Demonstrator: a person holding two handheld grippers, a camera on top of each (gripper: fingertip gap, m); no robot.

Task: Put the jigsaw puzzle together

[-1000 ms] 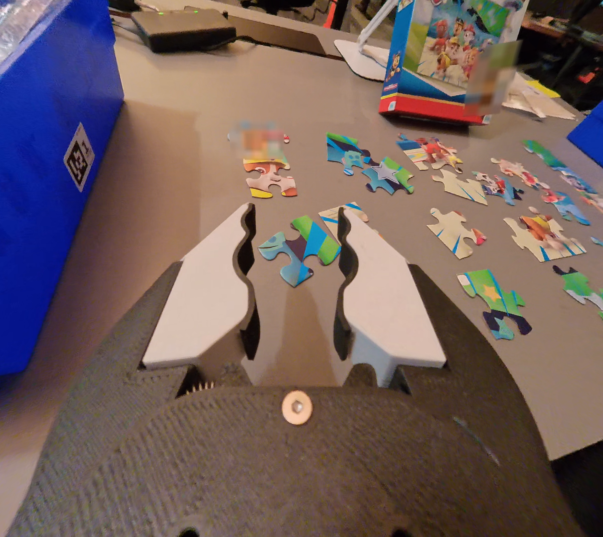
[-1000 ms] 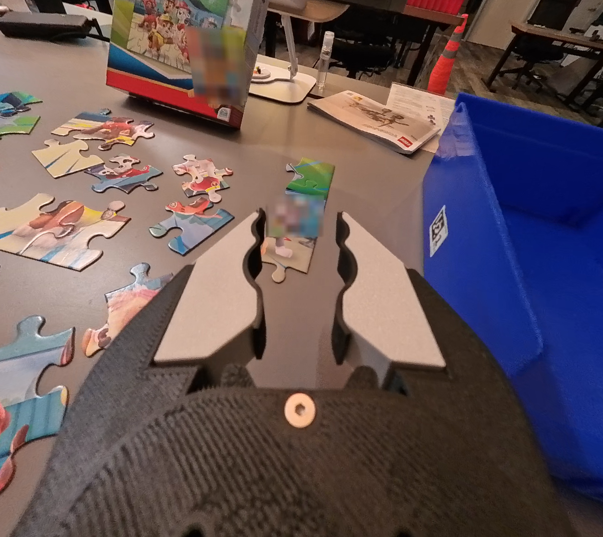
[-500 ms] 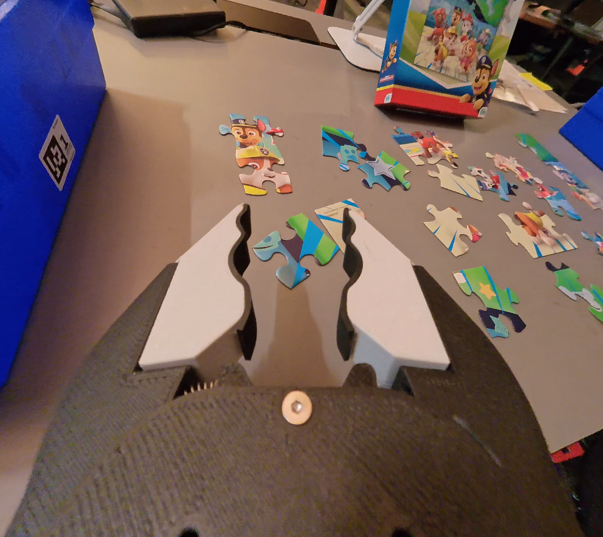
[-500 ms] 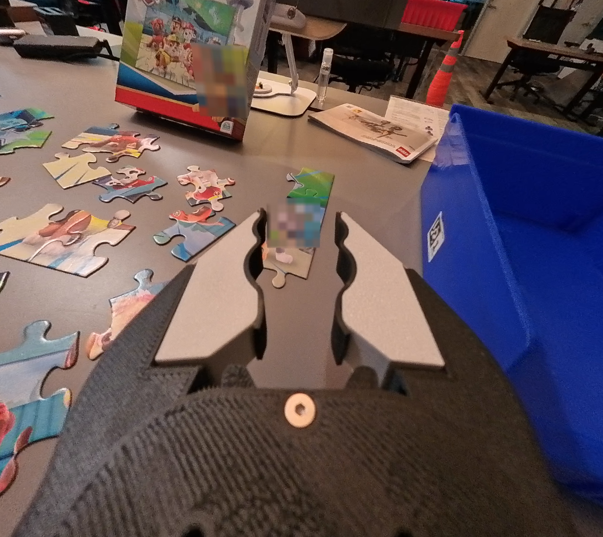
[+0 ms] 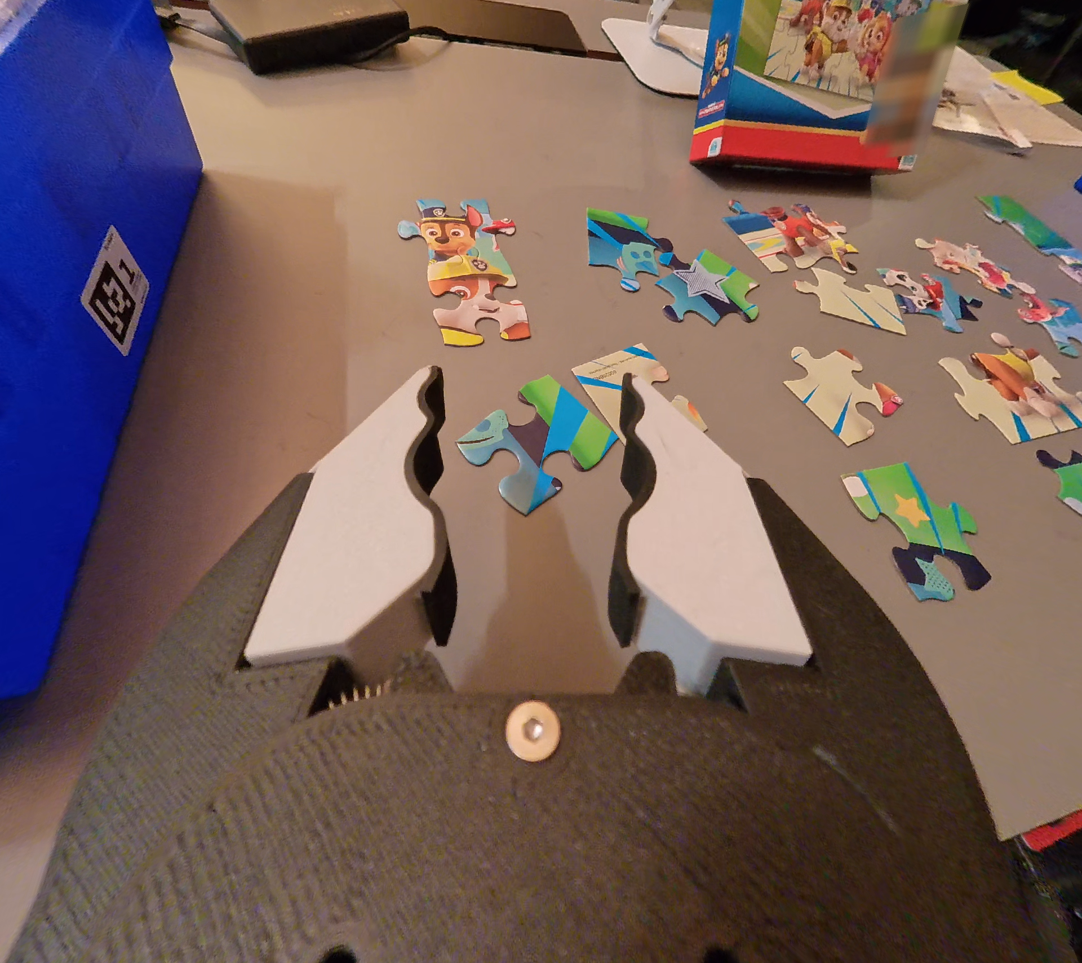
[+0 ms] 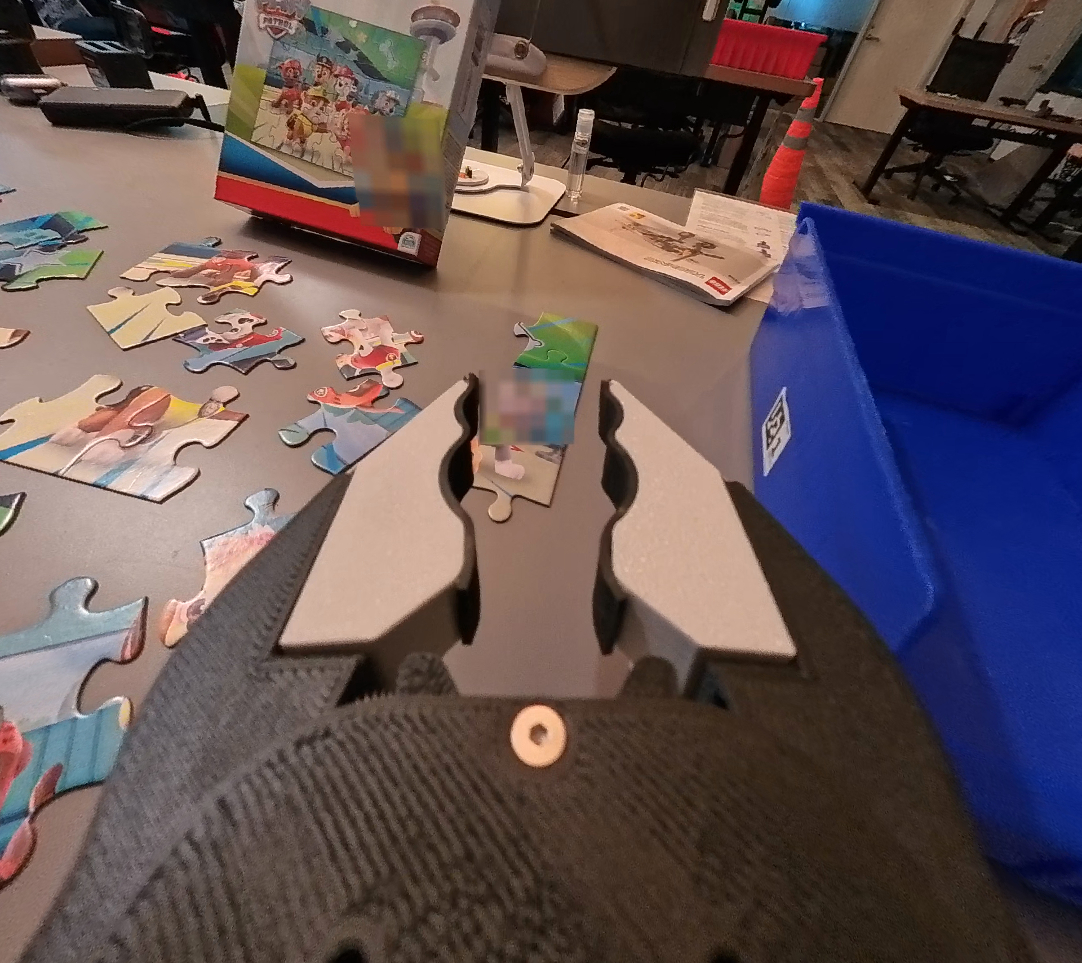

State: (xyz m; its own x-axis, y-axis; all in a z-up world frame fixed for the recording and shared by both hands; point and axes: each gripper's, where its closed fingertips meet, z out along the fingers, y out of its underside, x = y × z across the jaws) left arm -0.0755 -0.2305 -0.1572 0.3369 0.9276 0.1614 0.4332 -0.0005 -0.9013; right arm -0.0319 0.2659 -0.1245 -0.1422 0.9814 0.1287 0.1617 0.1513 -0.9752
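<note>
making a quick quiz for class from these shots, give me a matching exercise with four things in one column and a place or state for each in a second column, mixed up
Things
1. puzzle box
2. left gripper
3. instruction booklet
4. blue bin

Places or states
A. lying flat on the table, beside the bin's far corner
B. open, above a green and blue puzzle piece that lies flat
C. at the right of the right gripper, with a square code sticker on its wall
D. standing upright beyond the loose pieces

Pairs: 1-D, 2-B, 3-A, 4-C
</note>
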